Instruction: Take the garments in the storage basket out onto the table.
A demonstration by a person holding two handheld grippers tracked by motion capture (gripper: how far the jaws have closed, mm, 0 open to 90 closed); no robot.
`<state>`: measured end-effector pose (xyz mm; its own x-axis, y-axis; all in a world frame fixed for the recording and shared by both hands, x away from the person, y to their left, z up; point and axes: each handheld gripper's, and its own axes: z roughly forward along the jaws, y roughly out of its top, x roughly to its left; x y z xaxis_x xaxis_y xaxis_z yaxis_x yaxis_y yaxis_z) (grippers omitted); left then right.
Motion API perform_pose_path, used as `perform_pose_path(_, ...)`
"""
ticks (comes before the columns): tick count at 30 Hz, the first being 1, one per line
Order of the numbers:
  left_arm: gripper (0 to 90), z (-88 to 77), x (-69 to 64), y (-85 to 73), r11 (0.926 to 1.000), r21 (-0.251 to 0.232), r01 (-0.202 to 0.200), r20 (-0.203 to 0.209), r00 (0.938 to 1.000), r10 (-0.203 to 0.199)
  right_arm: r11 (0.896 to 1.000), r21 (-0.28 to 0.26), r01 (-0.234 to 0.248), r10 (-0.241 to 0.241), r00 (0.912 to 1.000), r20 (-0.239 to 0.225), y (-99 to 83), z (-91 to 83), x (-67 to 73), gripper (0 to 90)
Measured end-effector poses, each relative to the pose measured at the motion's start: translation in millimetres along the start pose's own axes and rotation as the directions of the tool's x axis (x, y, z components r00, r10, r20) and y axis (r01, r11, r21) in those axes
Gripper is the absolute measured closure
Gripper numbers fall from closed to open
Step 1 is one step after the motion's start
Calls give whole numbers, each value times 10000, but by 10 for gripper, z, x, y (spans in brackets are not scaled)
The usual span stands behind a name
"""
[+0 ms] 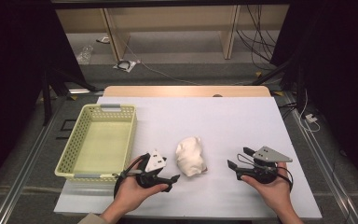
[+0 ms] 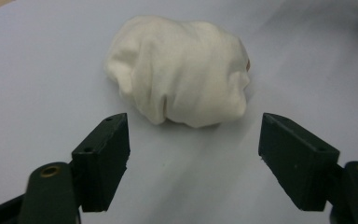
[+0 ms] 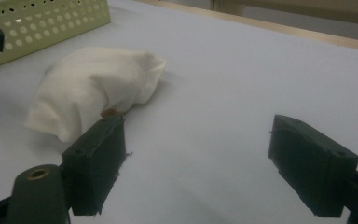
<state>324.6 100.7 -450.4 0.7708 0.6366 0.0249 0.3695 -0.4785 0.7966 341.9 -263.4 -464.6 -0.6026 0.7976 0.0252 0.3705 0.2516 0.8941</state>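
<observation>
On the white table (image 1: 242, 121), cloth bundle (image 2: 179, 70) just beyond left gripper's (image 2: 193, 154) parted jaws.

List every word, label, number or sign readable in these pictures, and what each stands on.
None: no readable text on the white cloth bundle, the green basket, the left gripper, the right gripper or the white table cover.

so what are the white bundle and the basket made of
White bundle: looks like soft matte cloth, going by its creases and folds; something brownish peeks out at one edge, too small to identify. Basket: looks like moulded pale yellow-green plastic, with rows of punched holes in rigid walls.
</observation>
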Motion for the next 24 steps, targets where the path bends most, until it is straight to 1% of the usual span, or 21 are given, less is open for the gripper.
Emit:
perform_pose_path(3,290,-36,30,-62,9999,-132,110,-273,9996,-113,10000,66,8,-8,10000,66,-1,1,-10,196)
perform_pose_path(4,297,-37,39,-67,9997,-174,141,-293,9995,-147,10000,8,-32,31,10000,64,-2,9,-11,196)
perform_pose_path(5,302,-38,49,-69,9995,-228,210,-307,9993,-217,10000,89,-12,12,10000,88,1,5,-14,197)
perform_pose_path(10,332,-60,73,-62,9986,-465,249,-329,9991,-265,9999,138,13,-14,9999,101,3,22,-11,197)
perform_pose_path(12,340,-59,77,-60,9985,-460,295,-362,9989,-311,9999,154,22,-23,10000,89,1,22,-12,196)
perform_pose_path(19,359,-43,60,-42,9988,-471,164,-407,9990,-184,9999,128,81,-82,9999,116,-10,-12,-14,198)
perform_pose_path(22,364,-35,49,-46,9991,-403,88,-448,9989,-106,9998,38,180,-180,9998,64,-9,-21,-7,209)
perform_pose_path(24,368,-31,43,-47,9991,-408,67,-443,9990,-85,9996,72,273,-274,9996,79,-3,-23,-1,213)
